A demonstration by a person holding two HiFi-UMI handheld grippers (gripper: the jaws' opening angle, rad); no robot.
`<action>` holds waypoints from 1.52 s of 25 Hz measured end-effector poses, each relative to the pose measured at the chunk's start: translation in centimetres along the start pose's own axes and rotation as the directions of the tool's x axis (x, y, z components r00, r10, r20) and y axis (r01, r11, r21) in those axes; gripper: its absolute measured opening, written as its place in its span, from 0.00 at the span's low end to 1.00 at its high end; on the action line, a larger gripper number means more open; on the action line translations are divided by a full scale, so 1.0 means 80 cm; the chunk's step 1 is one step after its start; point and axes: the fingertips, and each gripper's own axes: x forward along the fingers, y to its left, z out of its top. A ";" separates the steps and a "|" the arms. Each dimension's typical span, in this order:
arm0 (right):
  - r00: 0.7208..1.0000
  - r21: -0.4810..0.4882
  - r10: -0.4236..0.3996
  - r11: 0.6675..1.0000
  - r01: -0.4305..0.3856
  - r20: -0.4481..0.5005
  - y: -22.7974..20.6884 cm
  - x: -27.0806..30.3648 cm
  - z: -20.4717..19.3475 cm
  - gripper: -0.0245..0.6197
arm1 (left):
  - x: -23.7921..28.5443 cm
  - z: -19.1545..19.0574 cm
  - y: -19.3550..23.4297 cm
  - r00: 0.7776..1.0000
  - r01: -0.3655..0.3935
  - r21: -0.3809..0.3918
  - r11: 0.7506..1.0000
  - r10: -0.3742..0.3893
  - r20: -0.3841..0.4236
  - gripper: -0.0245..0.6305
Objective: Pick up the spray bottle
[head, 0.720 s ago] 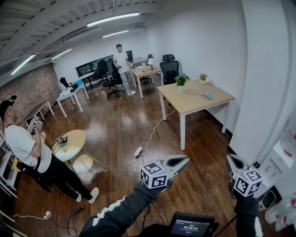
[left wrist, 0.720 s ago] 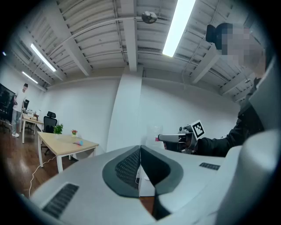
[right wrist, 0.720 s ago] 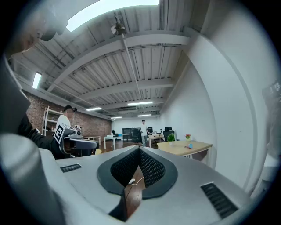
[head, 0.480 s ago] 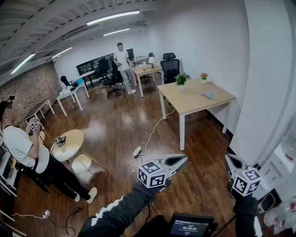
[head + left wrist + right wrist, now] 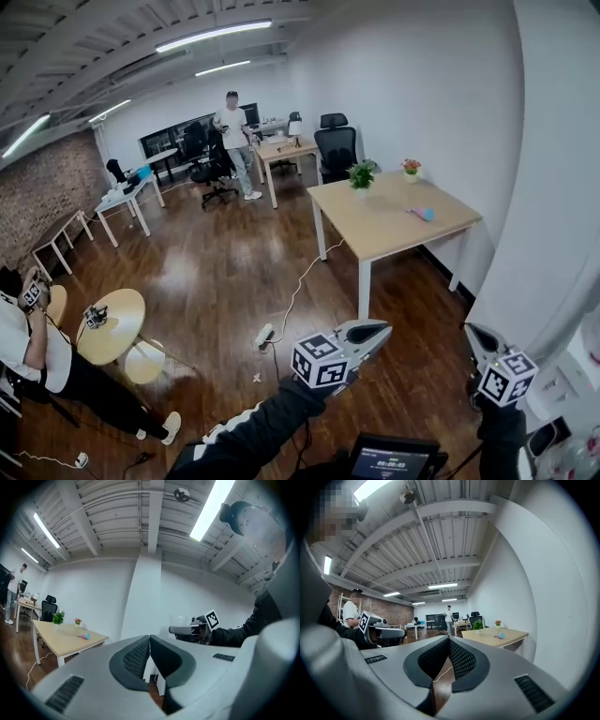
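You hold both grippers up in front of you over the dark wooden floor (image 5: 216, 272), and neither one carries anything. In the head view your left gripper (image 5: 379, 330) points up and to the right, its marker cube turned toward you. In the left gripper view the left gripper (image 5: 150, 640) has its jaws pressed together at the tips with nothing between them. Your right gripper (image 5: 472, 329) hangs at the lower right, near the white wall (image 5: 525, 187). In its own view the right gripper (image 5: 449, 640) is closed as well, pads meeting, empty. The two tools are well apart from each other.

The only thing that could be the spray bottle is a small blue-and-pink item (image 5: 422, 214) lying on the light wooden table (image 5: 375, 225) against that wall, but it is too small for you to tell what it is. It sits toward the table's right side, apart from the green potted plant (image 5: 361, 174) and the little flower pot (image 5: 410, 167) that stand along the far edge. The same item (image 5: 84, 636) (image 5: 500, 635) shows on the table in both gripper views, far from either pair of jaws. Farther back, a standing person (image 5: 232, 141) is beside another desk. At the left edge a seated person (image 5: 28, 347) is beside a round table (image 5: 117, 328).
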 end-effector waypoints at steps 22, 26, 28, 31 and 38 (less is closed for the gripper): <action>0.995 0.026 0.099 0.995 -0.099 0.029 -0.845 1.031 0.136 0.05 | 0.747 0.124 1.092 0.997 -0.083 -0.021 0.996 0.083 -0.012 0.05; 0.994 0.045 0.099 0.994 -0.101 0.041 -0.976 1.147 0.147 0.05 | 0.858 0.134 1.215 0.996 -0.089 -0.028 0.996 0.089 -0.016 0.05; 0.995 0.043 0.096 0.994 -0.097 0.038 -1.039 1.203 0.141 0.05 | 0.914 0.126 1.278 0.996 -0.082 -0.014 0.997 0.082 -0.034 0.05; 0.995 0.025 0.091 0.995 -0.092 0.036 -1.101 1.277 0.148 0.05 | 0.968 0.133 1.362 0.996 -0.086 -0.012 0.996 0.086 -0.022 0.05; 0.999 0.000 0.044 0.999 -0.044 -0.018 -1.229 1.502 0.138 0.05 | 1.076 0.133 1.609 0.999 -0.041 -0.021 0.999 0.040 -0.034 0.06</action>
